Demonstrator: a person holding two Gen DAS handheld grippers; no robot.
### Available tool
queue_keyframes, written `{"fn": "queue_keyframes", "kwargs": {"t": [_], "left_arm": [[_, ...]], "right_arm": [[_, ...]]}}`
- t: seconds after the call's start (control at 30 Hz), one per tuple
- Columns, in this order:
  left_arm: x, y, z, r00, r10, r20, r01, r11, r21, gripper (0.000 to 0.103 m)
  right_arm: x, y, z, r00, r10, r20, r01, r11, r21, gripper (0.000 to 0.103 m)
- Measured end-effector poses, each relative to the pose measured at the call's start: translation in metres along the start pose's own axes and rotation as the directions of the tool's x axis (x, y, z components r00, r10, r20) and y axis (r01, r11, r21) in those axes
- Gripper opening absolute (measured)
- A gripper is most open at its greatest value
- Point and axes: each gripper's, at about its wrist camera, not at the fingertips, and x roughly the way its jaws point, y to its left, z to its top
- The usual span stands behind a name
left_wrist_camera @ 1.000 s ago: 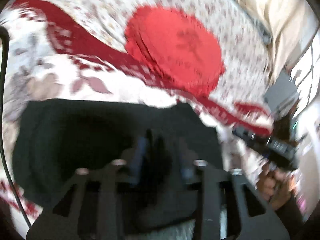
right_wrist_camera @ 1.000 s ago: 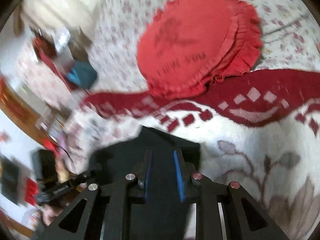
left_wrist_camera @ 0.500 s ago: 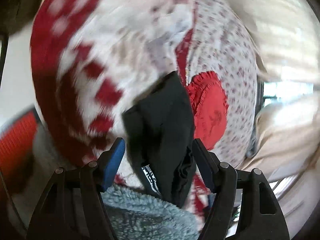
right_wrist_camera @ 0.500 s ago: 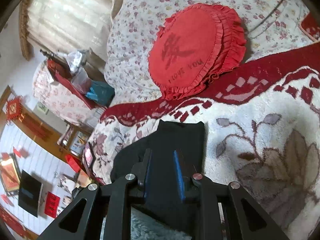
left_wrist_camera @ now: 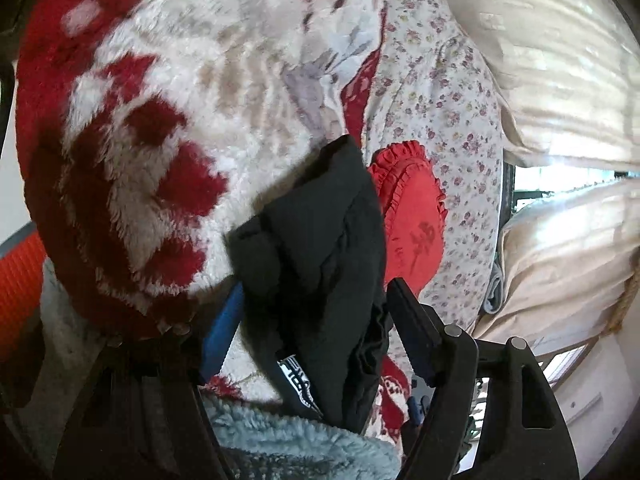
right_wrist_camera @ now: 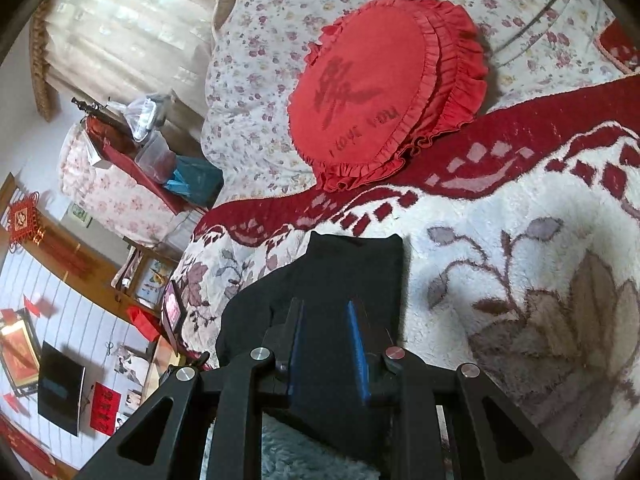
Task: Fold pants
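The black pants [left_wrist_camera: 320, 220] lie folded into a narrow stack on the fluffy red-and-white blanket [left_wrist_camera: 180, 100]. My left gripper [left_wrist_camera: 316, 292] is rolled onto its side and stands open, its fingers wide on either side of the stack's near end with the waistband label between them. In the right wrist view the pants [right_wrist_camera: 356, 264] stretch away from me toward the red band of the blanket [right_wrist_camera: 520, 280]. My right gripper [right_wrist_camera: 325, 308] is shut on the pants, with black cloth filling the gap between its blue pads.
A round red frilled cushion [right_wrist_camera: 372, 92] rests on the floral bedsheet [right_wrist_camera: 260, 80] just beyond the pants. Grey-blue fleece [left_wrist_camera: 300, 452] lies under the near end. A cluttered bedside table [right_wrist_camera: 148, 152] stands at the left, and cream curtains [left_wrist_camera: 560, 80] hang behind the bed.
My left gripper let go of the pants, rolled onto its side, sank and came to the stack's end with its jaws spread wide. The right gripper shifted slightly and stayed shut on the cloth.
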Motion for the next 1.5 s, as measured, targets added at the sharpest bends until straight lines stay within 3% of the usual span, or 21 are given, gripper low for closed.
{"fn": "queue_keyframes", "kwargs": {"t": [0.1,0.17,0.2,0.3,0.37,0.5,0.57,0.63,0.67,0.73,0.83,0.93,1.0,1.1,1.13,1.2,1.3,1.4,1.5], "left_arm": [[-0.005,-0.015,-0.003,0.999,0.024,0.034,-0.026,0.997,0.069,0.057],[-0.005,-0.021,-0.003,0.991,0.111,0.074,-0.119,0.987,0.110,0.030],[-0.003,-0.019,-0.002,0.976,0.195,0.092,-0.205,0.973,0.104,0.028],[0.005,-0.015,0.000,0.963,0.253,0.089,-0.260,0.962,0.081,0.028],[0.009,-0.023,-0.003,0.950,0.291,0.111,-0.304,0.944,0.128,0.023],[0.010,-0.054,-0.017,0.913,0.363,0.184,-0.404,0.863,0.303,0.016],[0.013,-0.081,-0.030,0.897,0.369,0.243,-0.441,0.781,0.442,0.015],[0.017,-0.102,-0.045,0.898,0.347,0.271,-0.441,0.712,0.547,0.015],[0.020,-0.112,-0.052,0.901,0.330,0.281,-0.433,0.682,0.589,0.015],[0.026,-0.138,-0.069,0.930,0.266,0.254,-0.367,0.622,0.692,0.015],[0.044,-0.174,-0.097,0.969,0.191,0.159,-0.239,0.534,0.811,0.015],[0.070,-0.201,-0.125,0.985,0.163,0.049,-0.118,0.447,0.887,0.015],[0.085,-0.213,-0.144,0.986,0.167,-0.028,-0.041,0.398,0.916,0.015],[0.107,-0.223,-0.168,0.963,0.232,-0.139,0.060,0.319,0.946,0.015],[0.116,-0.224,-0.178,0.947,0.262,-0.183,0.106,0.284,0.953,0.015],[0.126,-0.227,-0.190,0.925,0.302,-0.232,0.160,0.244,0.956,0.015],[0.133,-0.230,-0.202,0.904,0.327,-0.276,0.214,0.214,0.953,0.009],[0.147,-0.233,-0.215,0.883,0.363,-0.299,0.240,0.199,0.950,0.009],[0.157,-0.225,-0.224,0.851,0.421,-0.315,0.256,0.192,0.947,0.009]], "right_arm": [[0.000,-0.001,-0.001,1.000,0.000,-0.003,0.000,1.000,0.003,0.020],[0.000,-0.001,-0.001,1.000,0.000,-0.001,0.000,1.000,0.003,0.020],[0.000,-0.001,-0.001,1.000,-0.001,-0.002,0.001,1.000,0.004,0.020],[0.000,-0.002,-0.001,1.000,-0.006,-0.003,0.006,1.000,0.012,0.021],[0.000,-0.004,-0.002,1.000,-0.003,-0.003,0.003,1.000,0.018,0.021],[0.000,-0.004,-0.003,1.000,-0.003,-0.002,0.003,1.000,0.026,0.021],[0.000,-0.006,-0.003,1.000,0.002,-0.001,-0.002,0.999,0.038,0.021],[-0.002,-0.007,-0.004,1.000,0.004,0.005,-0.004,0.999,0.049,0.021],[-0.003,-0.007,-0.005,1.000,0.007,0.008,-0.007,0.999,0.054,0.021],[-0.004,-0.008,-0.006,1.000,0.012,0.013,-0.013,0.998,0.061,0.021],[-0.006,-0.009,-0.008,1.000,0.016,0.018,-0.017,0.997,0.074,0.021],[-0.007,-0.010,-0.009,1.000,0.021,0.021,-0.023,0.996,0.085,0.021],[-0.009,-0.012,-0.009,0.999,0.029,0.025,-0.031,0.995,0.096,0.021],[-0.011,-0.016,-0.009,0.999,0.038,0.033,-0.042,0.992,0.116,0.021],[-0.012,-0.018,-0.008,0.999,0.041,0.035,-0.045,0.991,0.122,0.021],[-0.012,-0.020,-0.008,0.998,0.047,0.038,-0.051,0.989,0.135,0.021],[-0.013,-0.022,-0.009,0.998,0.050,0.043,-0.056,0.987,0.151,0.021],[-0.015,-0.025,-0.007,0.997,0.053,0.048,-0.060,0.985,0.165,0.021],[-0.017,-0.026,-0.008,0.997,0.051,0.051,-0.059,0.983,0.176,0.021]]}}
